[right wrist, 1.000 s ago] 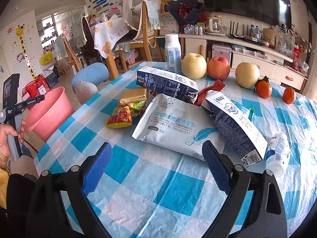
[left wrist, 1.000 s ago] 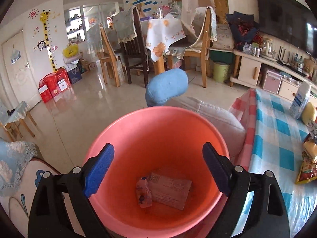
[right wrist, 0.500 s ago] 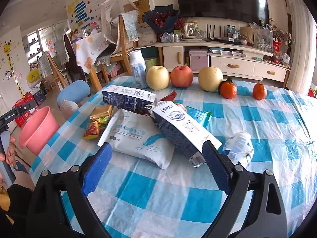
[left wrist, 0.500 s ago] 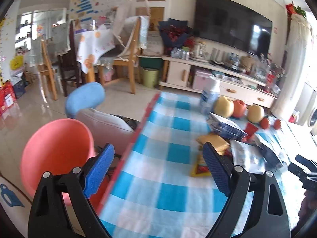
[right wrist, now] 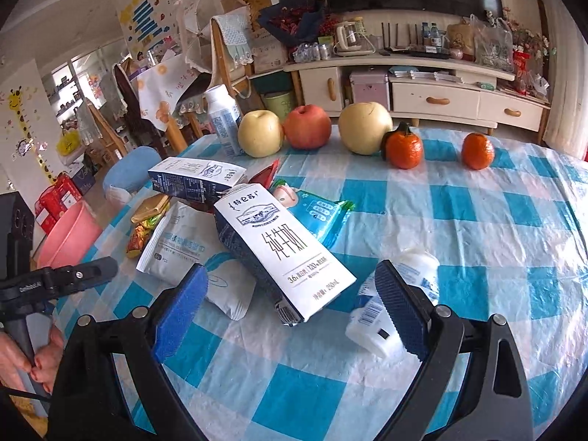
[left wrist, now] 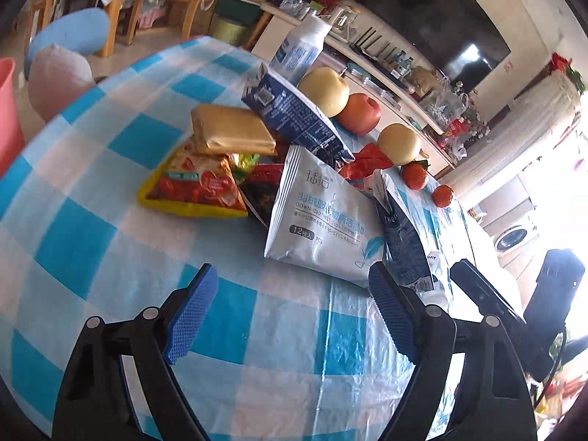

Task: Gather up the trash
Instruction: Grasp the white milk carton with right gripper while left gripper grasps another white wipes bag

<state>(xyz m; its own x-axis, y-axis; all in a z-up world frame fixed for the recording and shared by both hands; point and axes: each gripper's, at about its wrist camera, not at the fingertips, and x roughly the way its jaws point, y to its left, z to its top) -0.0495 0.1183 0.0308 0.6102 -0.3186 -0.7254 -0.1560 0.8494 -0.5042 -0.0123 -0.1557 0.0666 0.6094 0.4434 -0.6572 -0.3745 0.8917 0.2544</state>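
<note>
Trash lies on the blue checked tablecloth [left wrist: 92, 242]: a white wipes pack [left wrist: 323, 220] [right wrist: 183, 246], a yellow-red snack bag [left wrist: 194, 183], a gold packet [left wrist: 229, 130], two dark blue milk cartons [left wrist: 294, 115] [right wrist: 279, 246] and a fallen white bottle [right wrist: 397, 301]. My left gripper [left wrist: 290, 312] is open and empty above the cloth, just short of the wipes pack. My right gripper [right wrist: 294, 310] is open and empty, with the near milk carton's end between its fingers and the white bottle by the right finger. The pink bucket [right wrist: 68, 235] stands on the floor to the left.
Two pears [right wrist: 261, 137], an apple [right wrist: 307, 126] and two tangerines [right wrist: 404, 149] line the table's far side, beside an upright white bottle [right wrist: 222, 119]. A blue stool [right wrist: 128, 171] and chairs stand beyond the table. A TV cabinet [right wrist: 422, 88] runs along the wall.
My left gripper swung from over the pink bucket to the table and now hovers near the wipes pack. My right gripper moved right and closer to the milk carton and white bottle.
</note>
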